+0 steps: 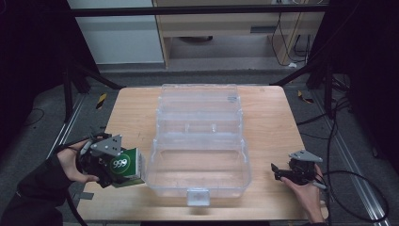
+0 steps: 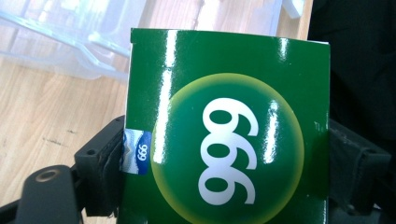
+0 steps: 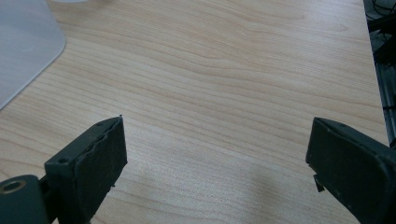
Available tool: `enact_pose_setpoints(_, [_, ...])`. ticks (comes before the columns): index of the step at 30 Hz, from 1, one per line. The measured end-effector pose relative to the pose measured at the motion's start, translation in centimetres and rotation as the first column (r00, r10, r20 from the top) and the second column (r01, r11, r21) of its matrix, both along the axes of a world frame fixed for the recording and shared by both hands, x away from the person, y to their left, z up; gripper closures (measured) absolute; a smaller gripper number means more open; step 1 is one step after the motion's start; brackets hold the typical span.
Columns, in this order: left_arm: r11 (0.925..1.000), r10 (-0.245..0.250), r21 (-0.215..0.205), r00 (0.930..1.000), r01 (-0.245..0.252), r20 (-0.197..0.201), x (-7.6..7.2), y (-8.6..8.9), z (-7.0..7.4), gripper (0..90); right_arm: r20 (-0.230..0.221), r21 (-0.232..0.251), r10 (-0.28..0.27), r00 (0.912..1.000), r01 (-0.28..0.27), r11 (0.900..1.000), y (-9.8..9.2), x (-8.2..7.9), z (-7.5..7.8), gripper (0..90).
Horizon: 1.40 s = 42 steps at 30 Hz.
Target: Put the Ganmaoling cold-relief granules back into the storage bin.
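The left gripper (image 1: 123,165) clamps a green box (image 1: 127,165) marked "999", one pad pressing each side face; in the left gripper view the box (image 2: 224,135) stands between the black jaws and blocks most of the forward sight. The box is held just beside the left wall of the clear plastic case (image 1: 200,141), near that wall's front corner and above the table's (image 1: 131,108) left front area. The case lies open at mid-table, its lid folded back toward the far edge and its latch at the near edge. The right gripper (image 1: 275,170) rests near the table's right front corner, jaws spread wide with nothing between them. Bare wood (image 3: 224,84) lies ahead of it, with the case's rounded corner (image 3: 25,46) to one side.
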State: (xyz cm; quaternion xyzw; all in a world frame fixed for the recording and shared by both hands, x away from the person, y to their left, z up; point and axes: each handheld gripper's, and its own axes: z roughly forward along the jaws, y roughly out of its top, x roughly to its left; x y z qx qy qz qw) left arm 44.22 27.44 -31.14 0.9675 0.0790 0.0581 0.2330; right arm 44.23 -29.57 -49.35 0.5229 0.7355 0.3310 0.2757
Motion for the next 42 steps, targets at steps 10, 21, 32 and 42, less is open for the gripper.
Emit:
enact_pose_setpoints(10, [0.9993,-0.032,-0.017,0.9993,0.033,0.017,0.9,-2.1,0.8,14.7,0.004,-0.003,0.003,1.0000,-0.003,1.000,0.0,0.0,0.0,5.9])
enact_pose_setpoints(21, [0.9967,-0.080,-0.014,0.9963,0.080,0.032,1.6,-4.5,1.9,14.8,0.006,0.001,0.004,1.0000,-0.004,1.000,0.0,0.0,0.0,6.1])
enact_pose_setpoints(32, [0.9947,-0.102,0.001,0.9945,0.102,0.021,2.3,-6.5,1.4,14.8,0.007,-0.003,0.009,0.9999,-0.009,1.000,0.0,0.0,0.0,6.1])
enact_pose_setpoints(42, [0.9925,-0.122,0.006,0.9925,0.122,0.009,2.7,-7.9,0.8,14.8,0.008,-0.003,0.008,0.9999,-0.008,1.000,0.0,0.0,0.0,6.1])
